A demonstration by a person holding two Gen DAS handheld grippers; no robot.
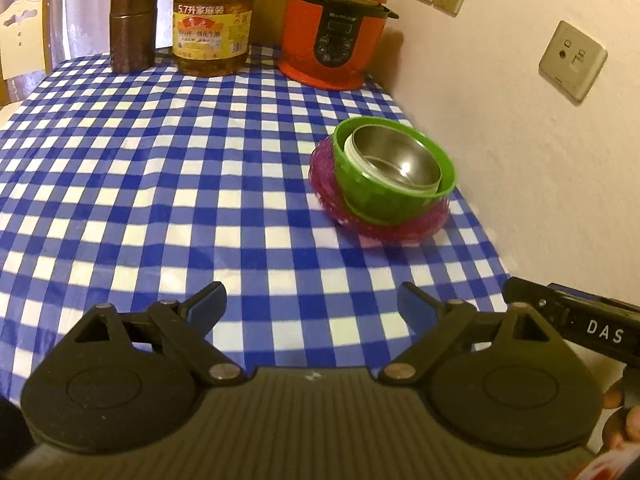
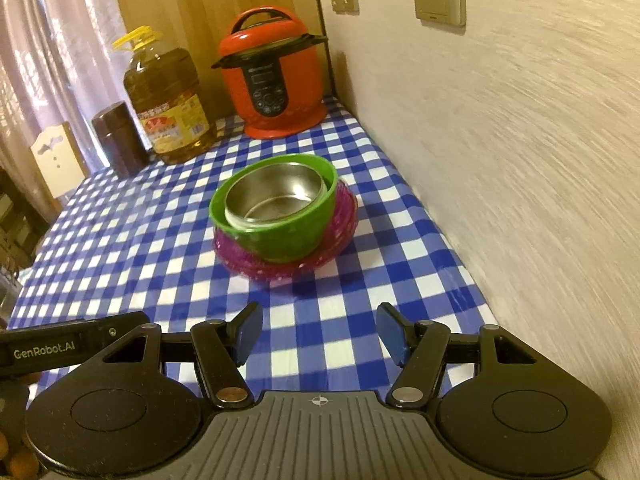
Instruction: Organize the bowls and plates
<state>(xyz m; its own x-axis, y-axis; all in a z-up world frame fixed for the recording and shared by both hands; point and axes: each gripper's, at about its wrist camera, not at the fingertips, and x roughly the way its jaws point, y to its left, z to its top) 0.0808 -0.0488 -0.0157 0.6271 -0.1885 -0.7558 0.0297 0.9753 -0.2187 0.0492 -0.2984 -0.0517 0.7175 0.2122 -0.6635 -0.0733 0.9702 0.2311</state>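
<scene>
A steel bowl point(image 1: 400, 160) sits nested in a green bowl point(image 1: 384, 200), which rests tilted on a pink plate point(image 1: 400, 228) near the wall on the checked tablecloth. The same stack shows in the right wrist view: steel bowl point(image 2: 276, 200), green bowl point(image 2: 288, 236), pink plate point(image 2: 280, 268). My left gripper point(image 1: 312, 304) is open and empty, well short and left of the stack. My right gripper point(image 2: 316, 332) is open and empty, a short way in front of the stack.
A red pressure cooker point(image 1: 332, 28), a large oil bottle point(image 1: 212, 20) and a brown canister point(image 1: 132, 28) stand at the table's far edge. The wall point(image 1: 520, 160) with sockets runs along the right side. A chair back point(image 1: 24, 36) shows far left.
</scene>
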